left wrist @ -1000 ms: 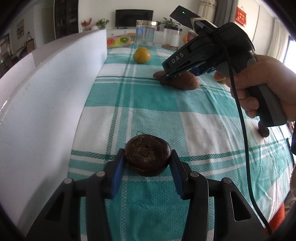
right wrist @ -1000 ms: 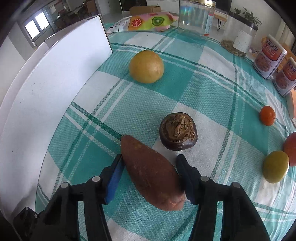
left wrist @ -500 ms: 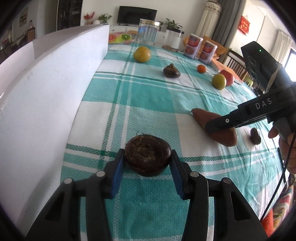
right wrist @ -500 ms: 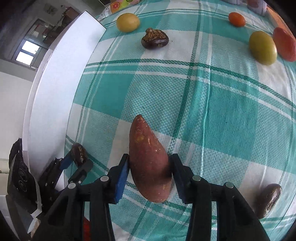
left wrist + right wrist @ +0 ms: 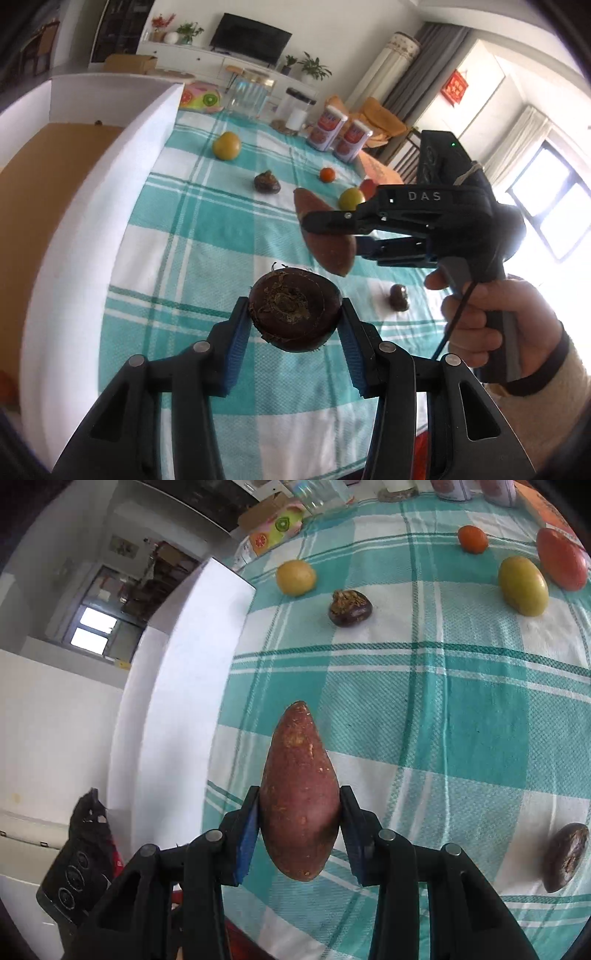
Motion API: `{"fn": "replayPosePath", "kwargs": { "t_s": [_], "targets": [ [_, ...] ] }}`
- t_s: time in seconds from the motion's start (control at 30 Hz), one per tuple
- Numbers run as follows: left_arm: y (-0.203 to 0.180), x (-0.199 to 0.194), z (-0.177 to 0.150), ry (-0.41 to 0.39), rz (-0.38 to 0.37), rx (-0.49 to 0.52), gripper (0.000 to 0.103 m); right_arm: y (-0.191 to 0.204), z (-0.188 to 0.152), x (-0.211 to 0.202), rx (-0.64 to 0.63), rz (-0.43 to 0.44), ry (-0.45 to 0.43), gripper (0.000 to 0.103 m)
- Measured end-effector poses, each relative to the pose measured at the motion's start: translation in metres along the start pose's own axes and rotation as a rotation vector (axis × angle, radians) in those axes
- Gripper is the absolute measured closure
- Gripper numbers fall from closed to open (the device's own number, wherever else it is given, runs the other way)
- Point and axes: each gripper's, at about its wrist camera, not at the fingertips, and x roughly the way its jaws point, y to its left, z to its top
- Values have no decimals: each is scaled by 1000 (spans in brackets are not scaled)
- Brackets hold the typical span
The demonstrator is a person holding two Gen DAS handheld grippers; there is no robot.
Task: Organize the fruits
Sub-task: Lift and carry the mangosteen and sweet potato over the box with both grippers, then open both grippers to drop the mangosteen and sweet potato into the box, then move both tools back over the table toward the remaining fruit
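Observation:
My left gripper is shut on a dark brown water chestnut and holds it above the teal checked tablecloth. My right gripper is shut on a reddish sweet potato, lifted above the cloth; the sweet potato and that gripper also show in the left wrist view, just beyond the chestnut. On the cloth lie a yellow orange, another water chestnut, a small tangerine, a green-yellow fruit, a red fruit and a dark chestnut.
A white box wall runs along the table's left side. At the far end stand a glass jar, two cans and a fruit-printed bag. The near table edge lies below both grippers.
Both grippers have risen with their loads. The right gripper carried the sweet potato from beside the far chestnut toward the near left, close to the left gripper.

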Motion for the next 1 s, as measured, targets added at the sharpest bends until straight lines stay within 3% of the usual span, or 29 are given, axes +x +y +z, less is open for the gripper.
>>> {"fn": "replayPosePath", "kwargs": {
  "t_s": [0.07, 0.13, 0.27, 0.37, 0.5, 0.57, 0.6, 0.63, 0.73, 0.8, 0.87, 0.93, 1.0],
  "targets": [
    [6, -35, 15, -63, 26, -5, 55, 36, 7, -1, -38, 87, -30, 62],
    [24, -66, 26, -120, 101, -26, 55, 80, 8, 8, -101, 159, -28, 62],
    [84, -99, 31, -159, 355, -112, 55, 163, -11, 54, -231, 225, 47, 62],
    [123, -101, 24, -121, 483, -180, 55, 202, -31, 97, -289, 220, 111, 62],
    [147, -90, 11, -61, 611, -215, 54, 221, -55, 142, -328, 129, 157, 61],
    [152, -87, 7, -57, 653, -222, 47, 225, -60, 148, -348, 79, 137, 59],
    [151, -87, 6, -66, 667, -222, 36, 225, -61, 146, -358, 80, 122, 57],
    [149, -88, 8, -84, 676, -219, 26, 224, -60, 137, -368, 81, 97, 54],
    [132, -98, 14, -176, 680, -186, 22, 224, -52, 89, -435, 57, -55, 52],
    [113, -102, 20, -237, 658, -149, 19, 222, -51, 42, -500, 4, -215, 38],
    [85, -99, 22, -274, 606, -98, 16, 206, -56, 2, -536, -91, -372, 12],
    [55, -86, 20, -262, 515, -28, 14, 176, -65, -24, -547, -218, -489, 7],
    [26, -61, 15, -206, 405, 44, 12, 137, -75, -28, -533, -367, -526, 7]
  ]
}}
